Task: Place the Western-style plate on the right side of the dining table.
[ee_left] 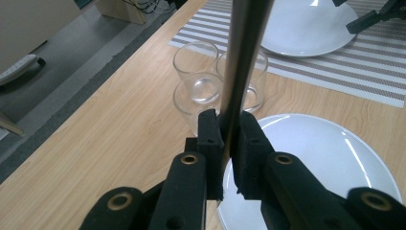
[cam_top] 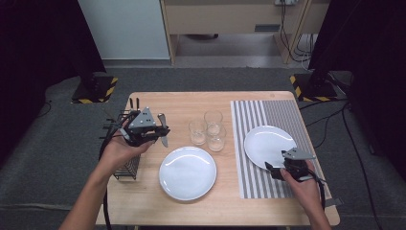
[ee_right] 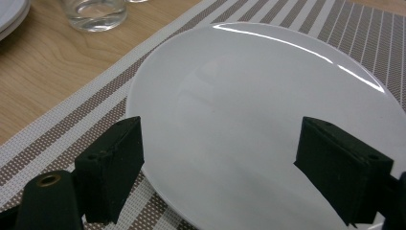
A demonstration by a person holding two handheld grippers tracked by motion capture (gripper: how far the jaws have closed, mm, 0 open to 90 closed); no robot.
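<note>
High view has the left gripper (cam_top: 152, 135) held above the counter (cam_top: 182, 103) between the wire rack (cam_top: 125, 167) at the left edge and the three glasses (cam_top: 207, 129), jaws pinched tight on a piece of metal cutlery (cam_top: 163, 132); looks like a knife or similar but the end is too small to call. Its long axis runs roughly toward and away from the person there, shiny end pointing down toward the near white plate (cam_top: 187, 172). Left gripper view confirms: the cutlery (ee_left: 244, 57) stands straight up out of the jaws, clamped between the two pads, with the glasses (ee_left: 201, 81) dead ahead and the near plate (ee_left: 330, 163) just right and below. So the likely set-down spot, beside a plate, lies ahead-right of the jaws, and the glasses stand in the direct line toward the striped placemat (cam_top: 268, 143); swinging the long handle low could clip them. Right gripper (cam_top: 287, 167) sits low at the near edge of the far plate (cam_top: 269, 143) on the placemat, jaws spread wide and holding nothing; right gripper view shows the plate (ee_right: 268, 120) rim lying between the open jaws, pads not pressing it. Left hand is the one carrying the piece; right hand is nearer the mat plate. Rack is close behind the left hand.
</note>
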